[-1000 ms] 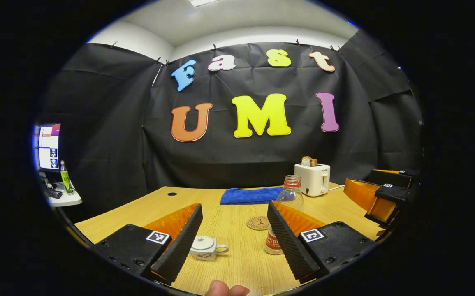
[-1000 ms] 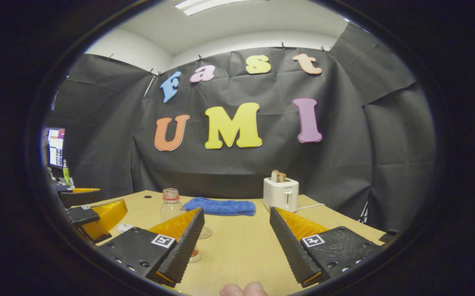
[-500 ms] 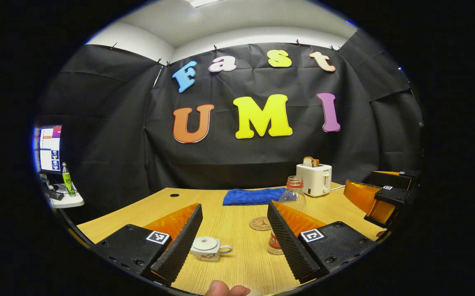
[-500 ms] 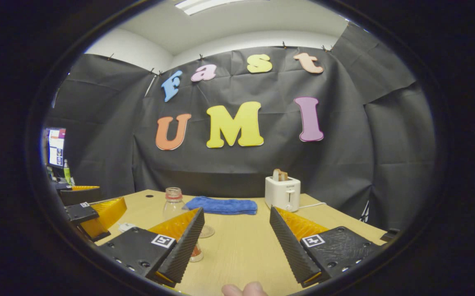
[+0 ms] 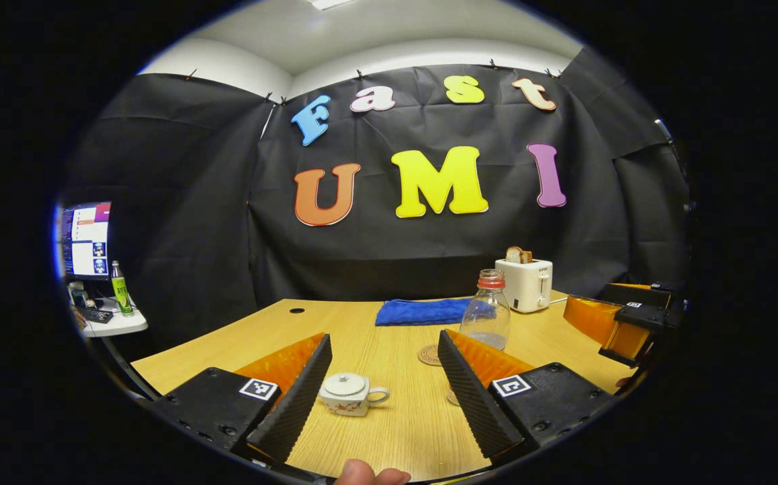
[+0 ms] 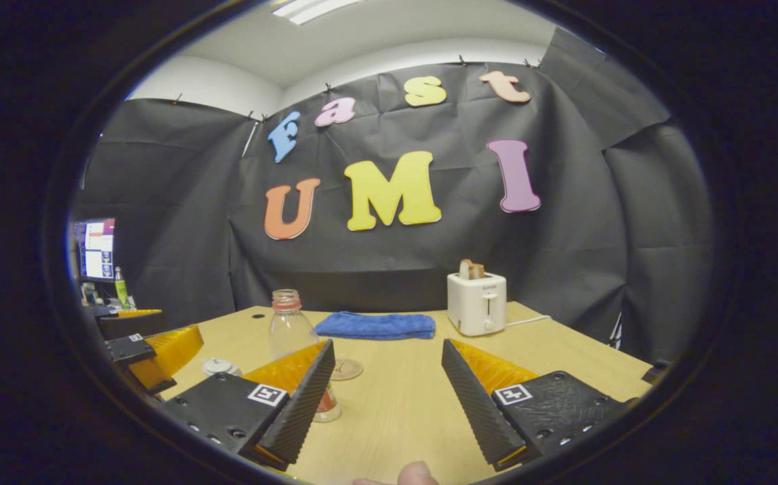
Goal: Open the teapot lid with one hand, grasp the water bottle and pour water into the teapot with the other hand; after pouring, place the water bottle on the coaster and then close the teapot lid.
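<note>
Wooden table (image 5: 402, 431), booth setting. Left gripper (image 5: 383, 384): jaws wide, nothing held; one teapot (image 5: 348, 394), lid on, seen between them, nearer the left finger. Right gripper (image 6: 387, 391): jaws wide, nothing held; one water bottle (image 6: 291, 333), uncapped, partly behind its left finger. One coaster (image 6: 347, 369) just beyond. Farther off: one blue cloth (image 6: 375, 325), one toaster (image 6: 476, 304). Risk judged: the open bottle may be knocked over by a finger sweeping in.

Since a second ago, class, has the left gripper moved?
Yes. In the left gripper view the teapot now sits higher and further right between its jaws, so the left gripper has turned slightly left and down.
</note>
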The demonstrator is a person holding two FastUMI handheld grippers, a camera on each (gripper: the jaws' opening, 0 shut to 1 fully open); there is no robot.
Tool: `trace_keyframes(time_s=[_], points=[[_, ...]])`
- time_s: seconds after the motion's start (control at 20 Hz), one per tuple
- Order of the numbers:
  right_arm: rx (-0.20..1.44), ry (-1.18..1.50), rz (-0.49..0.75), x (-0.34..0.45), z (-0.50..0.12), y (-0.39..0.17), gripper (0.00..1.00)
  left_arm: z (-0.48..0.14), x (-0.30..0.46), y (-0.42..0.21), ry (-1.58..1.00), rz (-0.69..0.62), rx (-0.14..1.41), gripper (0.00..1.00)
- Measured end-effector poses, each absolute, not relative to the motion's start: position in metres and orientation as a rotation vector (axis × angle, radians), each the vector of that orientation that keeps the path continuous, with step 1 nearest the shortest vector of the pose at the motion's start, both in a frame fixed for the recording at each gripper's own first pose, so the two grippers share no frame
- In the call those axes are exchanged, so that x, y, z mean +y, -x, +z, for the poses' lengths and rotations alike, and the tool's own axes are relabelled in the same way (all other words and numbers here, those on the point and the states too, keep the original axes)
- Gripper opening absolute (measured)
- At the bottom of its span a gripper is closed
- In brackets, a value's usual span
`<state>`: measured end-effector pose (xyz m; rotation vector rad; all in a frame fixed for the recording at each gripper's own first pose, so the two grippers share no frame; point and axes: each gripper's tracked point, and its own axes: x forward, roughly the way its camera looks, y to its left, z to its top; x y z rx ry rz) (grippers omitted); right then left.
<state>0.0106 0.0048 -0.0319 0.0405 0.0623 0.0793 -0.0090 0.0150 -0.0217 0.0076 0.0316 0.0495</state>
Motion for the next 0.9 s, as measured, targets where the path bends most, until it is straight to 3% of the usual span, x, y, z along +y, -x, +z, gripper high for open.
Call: trace_keyframes(time_s=[0.15, 0.6, 0.9], points=[[0.067, -0.050, 0.068, -0.004, -0.037, -0.015, 0.99, -0.039, 0.029, -0.003, -0.001, 0.060, 0.065, 0.99], [0.084, 0.008, 0.068, -0.005, -0.046, -0.028, 0.93, -0.100, 0.066, -0.044, 0.034, 0.045, 0.272, 0.94], [0.093, 0.030, 0.064, -0.003, -0.050, -0.032, 0.95, -0.118, 0.067, -0.053, 0.019, 0.003, 0.355, 0.66]])
